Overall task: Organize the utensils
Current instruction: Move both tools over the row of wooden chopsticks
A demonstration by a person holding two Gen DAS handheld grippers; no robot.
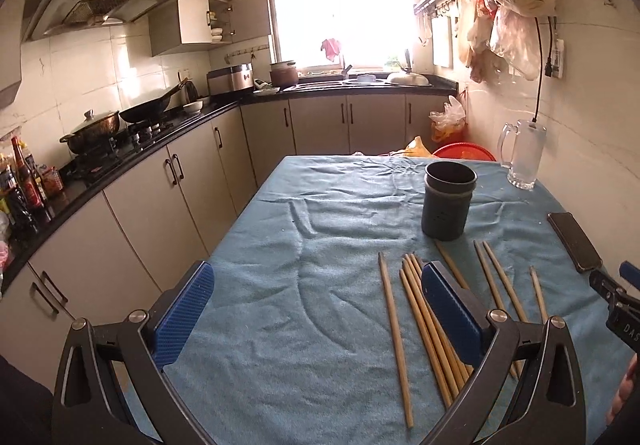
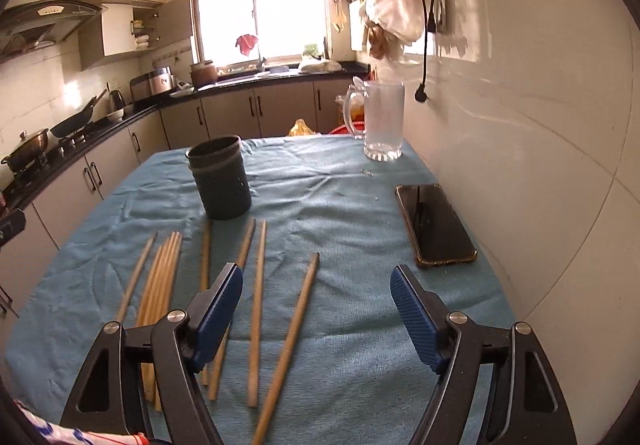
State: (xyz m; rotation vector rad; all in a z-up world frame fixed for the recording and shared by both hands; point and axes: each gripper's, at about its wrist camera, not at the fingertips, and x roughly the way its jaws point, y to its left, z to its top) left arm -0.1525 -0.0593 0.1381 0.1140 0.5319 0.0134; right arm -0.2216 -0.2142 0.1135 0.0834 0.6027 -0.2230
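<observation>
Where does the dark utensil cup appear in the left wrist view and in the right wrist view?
Left wrist view: the dark utensil cup stands right of centre, beyond the chopsticks.
Right wrist view: the cup stands left of centre, upright on the blue cloth.
Shared landmark: the glass mug by the wall.

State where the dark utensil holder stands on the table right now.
In both wrist views the dark utensil holder stands upright on the blue cloth, just beyond the chopsticks, left of the glass mug.
</observation>
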